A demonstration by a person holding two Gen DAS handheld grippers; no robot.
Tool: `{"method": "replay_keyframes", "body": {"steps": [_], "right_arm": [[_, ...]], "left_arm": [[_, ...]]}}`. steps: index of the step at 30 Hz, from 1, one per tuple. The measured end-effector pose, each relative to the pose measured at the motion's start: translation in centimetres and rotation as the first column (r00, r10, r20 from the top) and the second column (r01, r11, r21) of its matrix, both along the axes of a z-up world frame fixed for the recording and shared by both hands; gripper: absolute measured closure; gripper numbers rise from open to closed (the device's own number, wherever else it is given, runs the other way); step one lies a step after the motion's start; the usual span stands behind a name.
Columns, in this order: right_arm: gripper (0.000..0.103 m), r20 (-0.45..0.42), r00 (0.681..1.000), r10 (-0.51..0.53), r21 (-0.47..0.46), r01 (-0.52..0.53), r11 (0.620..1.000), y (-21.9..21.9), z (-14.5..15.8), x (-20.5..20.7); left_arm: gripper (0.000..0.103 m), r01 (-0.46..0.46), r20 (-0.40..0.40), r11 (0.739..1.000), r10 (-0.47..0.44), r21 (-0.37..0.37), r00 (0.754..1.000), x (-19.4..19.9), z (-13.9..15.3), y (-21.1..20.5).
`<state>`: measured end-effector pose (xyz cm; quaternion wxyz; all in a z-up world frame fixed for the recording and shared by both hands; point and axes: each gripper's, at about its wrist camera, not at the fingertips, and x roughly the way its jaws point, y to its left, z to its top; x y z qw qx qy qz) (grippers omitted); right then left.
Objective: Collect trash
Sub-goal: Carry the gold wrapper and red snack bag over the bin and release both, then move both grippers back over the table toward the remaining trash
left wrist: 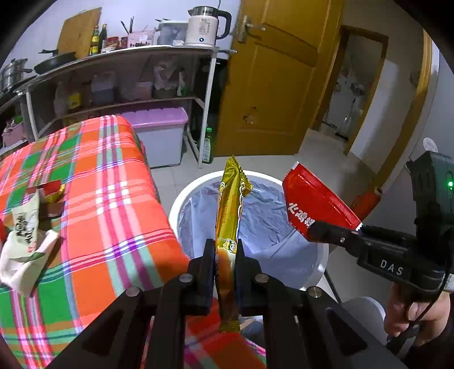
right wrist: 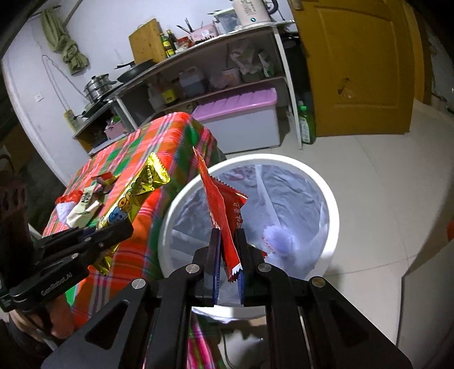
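My left gripper (left wrist: 225,249) is shut on a gold snack wrapper (left wrist: 228,210), which stands upright over the near left side of a white trash bin (left wrist: 181,198) lined with a pale bag. The right gripper (right wrist: 227,235) is shut on a red wrapper (right wrist: 224,204) above the same bin (right wrist: 326,187). Each gripper shows in the other's view: the right gripper (left wrist: 315,231) with the red wrapper (left wrist: 315,198) at right, the left gripper (right wrist: 124,230) with the gold wrapper (right wrist: 133,195) at left. More wrappers (left wrist: 25,227) lie on the plaid-covered table (left wrist: 113,213).
The table (right wrist: 136,142) stands just left of the bin. Behind are a metal shelf (left wrist: 127,56) with a kettle (left wrist: 203,27) and cookware, a purple-lidded storage box (left wrist: 161,136), a green bottle (right wrist: 306,125) and a yellow door (left wrist: 272,79). Tiled floor lies to the right.
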<state>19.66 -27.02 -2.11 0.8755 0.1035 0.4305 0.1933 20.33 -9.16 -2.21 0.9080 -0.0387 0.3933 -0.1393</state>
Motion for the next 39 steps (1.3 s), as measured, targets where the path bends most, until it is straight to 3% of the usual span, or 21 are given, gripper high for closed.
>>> {"method": "replay_keyframes", "body": {"steps": [11,16,20,39], "right_arm": [[0.092,-0.072,0.997,-0.024,-0.029,0.022,0.999,-0.6,-2.7,1.2],[0.076,-0.083,0.996,-0.042,-0.035,0.040,0.999,-0.9,-3.0,1.5],[0.075,-0.074,0.996,-0.042,-0.028,0.040,0.999,-1.1,-2.8,1.3],[0.075,0.069,0.997,0.032,-0.016,-0.031,0.999,1.6,2.9,-2.5]], "left_arm": [[0.087,0.008,-0.065,1.000,-0.006,0.027,0.998,2.6,-2.0,-1.6],[0.074,0.018,-0.087,1.000,-0.017,0.009,0.996,2.9,-2.5,-1.8],[0.072,0.019,-0.083,1.000,-0.019,0.000,0.996,2.9,-2.4,-1.8],[0.072,-0.032,0.029,0.998,0.033,-0.046,0.999,-2.5,1.6,1.8]]}}
